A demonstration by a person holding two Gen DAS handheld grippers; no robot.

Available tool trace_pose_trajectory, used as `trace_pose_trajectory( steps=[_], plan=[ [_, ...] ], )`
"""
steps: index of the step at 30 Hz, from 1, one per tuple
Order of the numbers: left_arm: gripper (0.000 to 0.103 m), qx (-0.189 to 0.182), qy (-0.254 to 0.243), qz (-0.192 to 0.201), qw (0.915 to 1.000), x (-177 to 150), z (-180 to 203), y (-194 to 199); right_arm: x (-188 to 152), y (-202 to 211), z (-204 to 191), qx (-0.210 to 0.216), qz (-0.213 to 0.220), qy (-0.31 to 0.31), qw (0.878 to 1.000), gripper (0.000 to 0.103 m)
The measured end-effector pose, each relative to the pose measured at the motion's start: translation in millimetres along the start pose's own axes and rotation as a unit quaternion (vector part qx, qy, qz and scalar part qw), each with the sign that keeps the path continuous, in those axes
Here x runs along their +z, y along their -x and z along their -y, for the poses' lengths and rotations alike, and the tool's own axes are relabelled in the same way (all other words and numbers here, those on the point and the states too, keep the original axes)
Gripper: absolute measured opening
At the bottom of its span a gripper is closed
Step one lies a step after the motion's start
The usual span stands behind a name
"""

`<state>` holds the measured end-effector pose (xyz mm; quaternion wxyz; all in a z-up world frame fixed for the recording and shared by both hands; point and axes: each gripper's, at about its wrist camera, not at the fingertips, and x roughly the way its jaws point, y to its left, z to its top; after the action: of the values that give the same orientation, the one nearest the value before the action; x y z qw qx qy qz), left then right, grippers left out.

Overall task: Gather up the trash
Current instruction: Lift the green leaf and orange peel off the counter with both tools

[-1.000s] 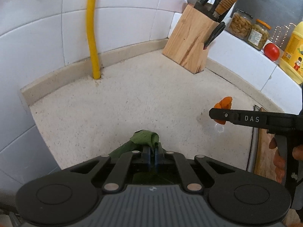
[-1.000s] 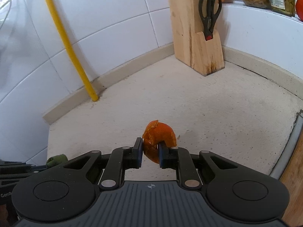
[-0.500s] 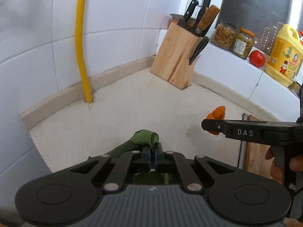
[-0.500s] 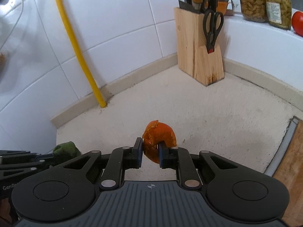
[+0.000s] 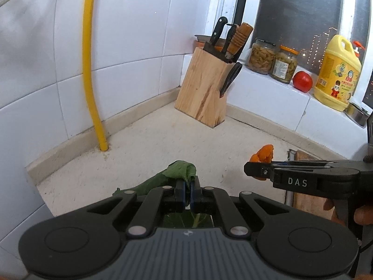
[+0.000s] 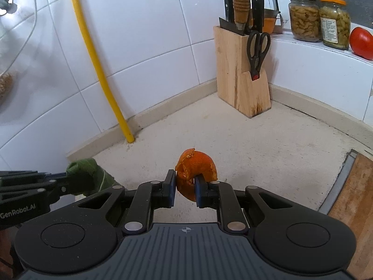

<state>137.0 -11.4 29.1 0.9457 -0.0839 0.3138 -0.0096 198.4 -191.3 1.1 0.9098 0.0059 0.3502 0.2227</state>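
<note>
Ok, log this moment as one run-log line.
left gripper: shut on green leaf | right gripper: shut on orange peel | both held above counter | bin: not in view

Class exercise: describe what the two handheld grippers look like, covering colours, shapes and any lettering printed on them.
Both are matte black. Each has a ribbed grey body with two round discs, silver rivets on jointed linkage bars, and blue pads on the fingers. Seen side-on, the right gripper carries white "DAS" lettering and the left gripper reads "GenRobot.AI". No cables are visible. A bare hand grips the right one's handle.
</note>
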Motion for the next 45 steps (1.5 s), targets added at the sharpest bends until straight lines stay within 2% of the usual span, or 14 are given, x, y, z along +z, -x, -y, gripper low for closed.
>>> trace_pose_trajectory(
  steps=[9,19,31,45],
  plan=[
    [0.001,-0.001,-0.003,0.014,0.9999,1.6,0.7,11.3,0.4,10.2,-9.6,-0.001,0.008,0.009,1.000,0.022],
    [0.001,0.011,0.009,0.031,0.9994,-1.2,-10.9,32.4,0.0,15.9,-36.6,0.020,0.010,0.031,0.999,0.022],
    [0.001,0.050,0.035,0.054,0.9967,-12.6,-38.1,69.0,-3.6,16.6,-89.8,0.072,0.007,0.070,0.995,0.022],
    [0.001,0.109,0.072,0.071,0.9888,-41.4,-86.7,116.0,-18.5,8.5,-163.3,0.137,-0.014,0.115,0.984,0.022]
  ],
)
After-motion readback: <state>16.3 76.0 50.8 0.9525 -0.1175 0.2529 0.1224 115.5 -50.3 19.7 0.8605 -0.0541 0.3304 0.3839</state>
